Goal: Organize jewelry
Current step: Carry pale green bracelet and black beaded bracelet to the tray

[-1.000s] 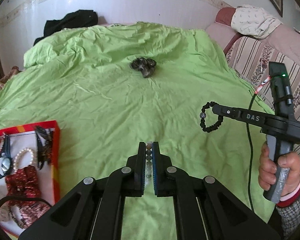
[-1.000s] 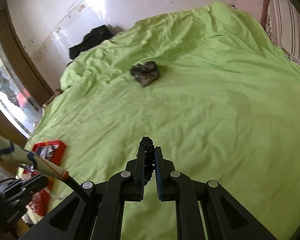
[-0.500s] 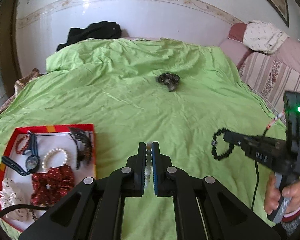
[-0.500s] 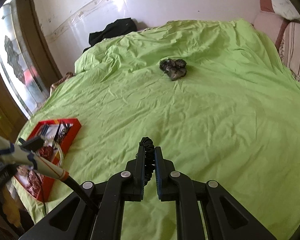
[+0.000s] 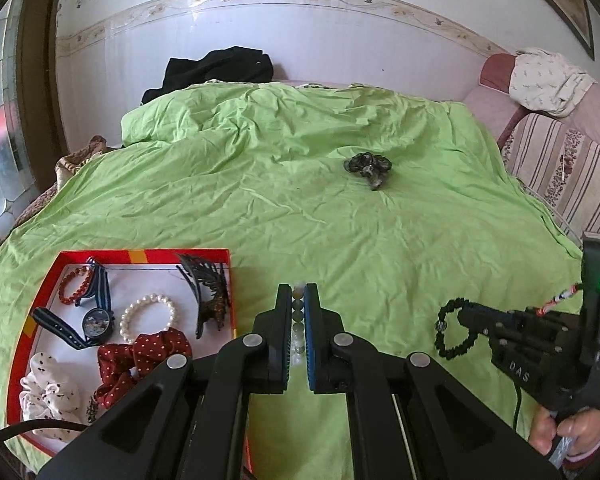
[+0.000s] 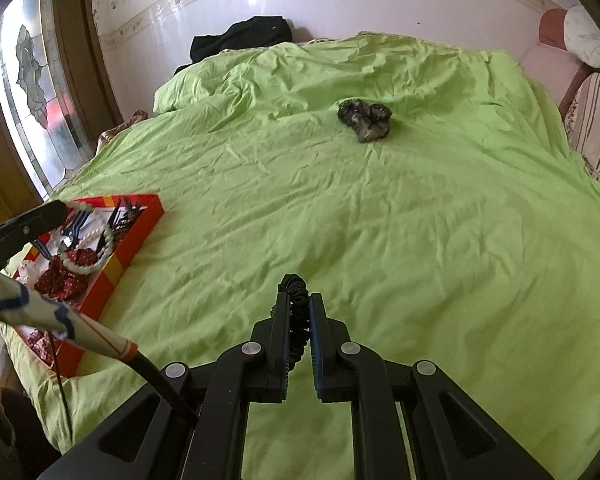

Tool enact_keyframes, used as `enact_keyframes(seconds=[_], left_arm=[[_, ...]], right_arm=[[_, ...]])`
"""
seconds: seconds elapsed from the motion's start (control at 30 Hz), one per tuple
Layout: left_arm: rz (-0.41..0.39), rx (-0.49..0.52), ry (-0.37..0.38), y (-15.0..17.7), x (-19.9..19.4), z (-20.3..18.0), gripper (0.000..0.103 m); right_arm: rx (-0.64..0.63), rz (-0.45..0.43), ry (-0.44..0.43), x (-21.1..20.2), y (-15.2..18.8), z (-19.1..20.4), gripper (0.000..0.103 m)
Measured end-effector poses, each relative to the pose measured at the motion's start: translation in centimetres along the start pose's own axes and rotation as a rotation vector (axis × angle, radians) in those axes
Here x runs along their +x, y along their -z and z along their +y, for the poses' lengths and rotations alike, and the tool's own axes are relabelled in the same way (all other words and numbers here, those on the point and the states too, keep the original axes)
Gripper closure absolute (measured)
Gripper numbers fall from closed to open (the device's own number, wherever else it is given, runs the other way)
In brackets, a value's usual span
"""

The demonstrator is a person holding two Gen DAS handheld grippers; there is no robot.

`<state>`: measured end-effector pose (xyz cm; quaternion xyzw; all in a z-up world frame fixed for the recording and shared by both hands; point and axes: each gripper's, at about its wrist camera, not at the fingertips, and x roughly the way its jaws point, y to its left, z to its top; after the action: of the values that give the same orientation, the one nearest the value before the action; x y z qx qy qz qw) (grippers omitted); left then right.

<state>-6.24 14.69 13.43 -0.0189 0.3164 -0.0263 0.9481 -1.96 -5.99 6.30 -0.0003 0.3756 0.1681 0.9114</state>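
Note:
My left gripper is shut on a bracelet of pale beads that shows in the narrow gap between its fingers. In the right wrist view the left gripper is over the red tray, and the pale bead loop hangs from its tip. My right gripper is shut on a black bead bracelet. That black bracelet dangles from the right gripper, right of my left one, above the green sheet. The red tray lies at lower left.
The tray holds a red bead bracelet, a watch, a pearl bracelet, a black hair claw and two scrunchies. A dark scrunchie lies far out on the bed. A striped sofa borders the right side.
Both views have swung left and the red tray has come further into sight. The right gripper has come closer to the left one. Both grips stay as they were.

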Motion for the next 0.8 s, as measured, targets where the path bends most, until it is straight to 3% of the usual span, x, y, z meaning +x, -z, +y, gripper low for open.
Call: enact_keyframes(seconds=[0.8], left_arm=[[-0.050,-0.094,-0.069,0.2,-3.2,5.5,0.098]], right_arm=[[-0.087,0.011,-0.047,-1.6,-1.1,8.0,0.093]])
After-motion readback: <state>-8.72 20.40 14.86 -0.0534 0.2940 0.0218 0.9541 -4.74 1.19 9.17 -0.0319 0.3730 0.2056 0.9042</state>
